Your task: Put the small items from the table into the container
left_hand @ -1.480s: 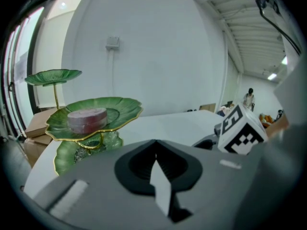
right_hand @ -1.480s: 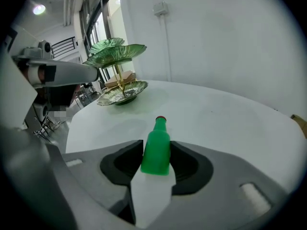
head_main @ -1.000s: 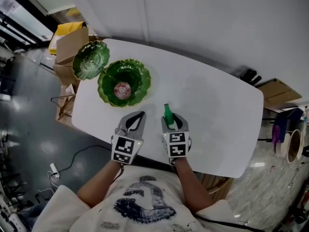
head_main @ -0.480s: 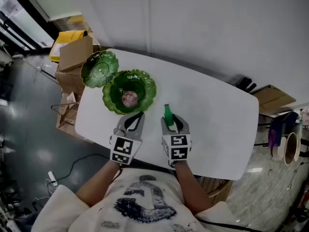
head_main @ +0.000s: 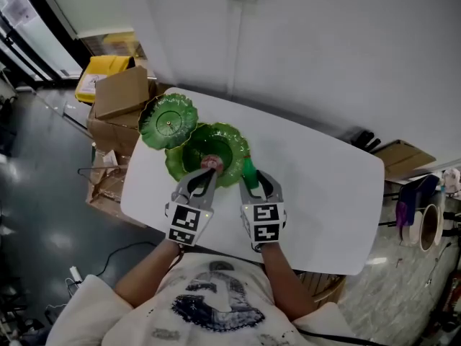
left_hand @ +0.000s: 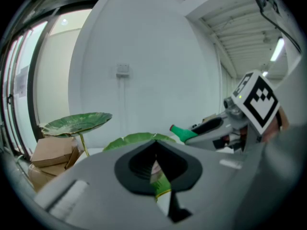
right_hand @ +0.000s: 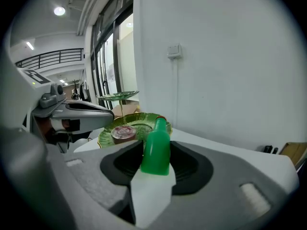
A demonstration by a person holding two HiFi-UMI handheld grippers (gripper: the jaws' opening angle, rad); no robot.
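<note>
A green leaf-shaped bowl [head_main: 225,148] stands on the white table [head_main: 324,186], with a small round red-topped tin [head_main: 211,163] inside it. My right gripper [head_main: 253,175] is shut on a small green bottle [head_main: 249,171], held upright at the bowl's near right rim. In the right gripper view the bottle [right_hand: 156,157] stands between the pads, with the bowl [right_hand: 144,121] and tin [right_hand: 123,132] just beyond. My left gripper [head_main: 207,171] hovers over the bowl's near edge, jaws shut and empty. Through its narrow slit, the left gripper view shows the bowl [left_hand: 136,139].
A green leaf plate on a thin stem [head_main: 168,121] stands at the table's far left corner, touching the bowl. Cardboard boxes [head_main: 122,92] and a yellow bag [head_main: 101,71] lie on the floor beyond that corner. A white wall runs close behind the table.
Both grippers have risen and moved forward to the bowl. The bottle has gone from over the bare table to the bowl's rim. The left jaws now hang over the tin.
</note>
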